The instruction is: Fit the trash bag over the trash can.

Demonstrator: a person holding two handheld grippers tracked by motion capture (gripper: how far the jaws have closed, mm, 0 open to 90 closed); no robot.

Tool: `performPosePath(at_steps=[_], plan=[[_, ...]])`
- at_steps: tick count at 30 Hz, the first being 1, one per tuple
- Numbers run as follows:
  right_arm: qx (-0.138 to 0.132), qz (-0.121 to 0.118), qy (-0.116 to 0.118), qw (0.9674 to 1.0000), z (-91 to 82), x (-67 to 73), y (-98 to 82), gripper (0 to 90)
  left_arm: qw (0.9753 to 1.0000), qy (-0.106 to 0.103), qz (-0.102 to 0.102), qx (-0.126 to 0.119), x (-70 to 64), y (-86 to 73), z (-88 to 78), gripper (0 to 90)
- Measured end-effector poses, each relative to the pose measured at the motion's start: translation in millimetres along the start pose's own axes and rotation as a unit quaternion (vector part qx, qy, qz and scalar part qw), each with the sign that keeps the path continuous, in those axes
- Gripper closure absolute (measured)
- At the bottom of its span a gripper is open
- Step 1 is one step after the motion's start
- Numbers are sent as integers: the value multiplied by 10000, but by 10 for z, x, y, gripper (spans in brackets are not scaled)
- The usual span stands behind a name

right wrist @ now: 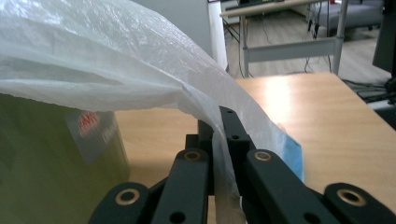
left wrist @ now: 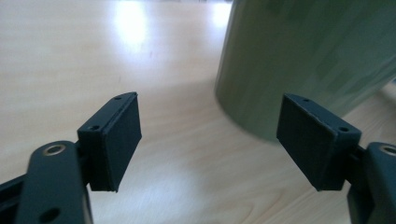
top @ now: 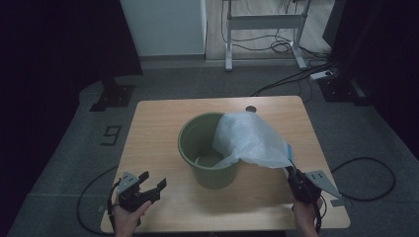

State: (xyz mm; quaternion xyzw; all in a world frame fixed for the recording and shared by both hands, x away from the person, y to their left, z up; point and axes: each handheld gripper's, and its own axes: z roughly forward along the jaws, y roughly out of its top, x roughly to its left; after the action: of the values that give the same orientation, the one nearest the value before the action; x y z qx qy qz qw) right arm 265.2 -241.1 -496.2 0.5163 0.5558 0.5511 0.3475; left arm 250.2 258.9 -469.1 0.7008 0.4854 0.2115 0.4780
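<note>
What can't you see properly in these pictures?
- Bottom of the green bucket, high view: the white plastic bag covers part of it.
- Label on the bucket, right gripper view: blurred behind the bag.
- Bucket top, left gripper view: cut off by the edge.
- Blue item under the bag: mostly hidden.

The bucket is olive green with a red-printed label. The plastic bag is translucent white, blue at one edge. The table is pale wood grain; the floor is grey.

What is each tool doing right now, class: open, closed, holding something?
Left tool: open, holding nothing, beside the green bucket.
Right tool: closed on the white plastic bag.
</note>
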Motion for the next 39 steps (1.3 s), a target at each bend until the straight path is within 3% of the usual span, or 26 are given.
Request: performPosePath(at_steps=[7, 14, 18, 24, 30, 34, 36, 39], plan=[[-286, -88, 197, 9994, -13, 120, 191, 885, 9986, 99, 199, -482, -154, 163, -96, 204], [-588, -86, 402, 9974, -45, 221, 438, 885, 9963, -8, 421, -754, -351, 374, -198, 212], [-745, -166, 607, 9952, -5, 384, 619, 885, 9950, -28, 460, -887, -449, 461, -197, 213], [-828, -429, 822, 9922, 27, 633, 802, 885, 9919, 29, 515, -1157, -492, 549, -199, 213], [-776, -513, 907, 9915, 61, 741, 818, 886, 9896, 4, 587, -1309, -561, 668, -209, 212], [-772, -506, 970, 9910, 89, 795, 861, 886, 9884, -99, 704, -1345, -644, 738, -179, 216], [-792, -617, 1054, 9893, 112, 887, 936, 886, 9874, -322, 728, -1368, -727, 819, -146, 216], [-782, -744, 1140, 9876, 155, 1001, 1001, 886, 9863, -447, 748, -1402, -816, 888, -113, 216]])
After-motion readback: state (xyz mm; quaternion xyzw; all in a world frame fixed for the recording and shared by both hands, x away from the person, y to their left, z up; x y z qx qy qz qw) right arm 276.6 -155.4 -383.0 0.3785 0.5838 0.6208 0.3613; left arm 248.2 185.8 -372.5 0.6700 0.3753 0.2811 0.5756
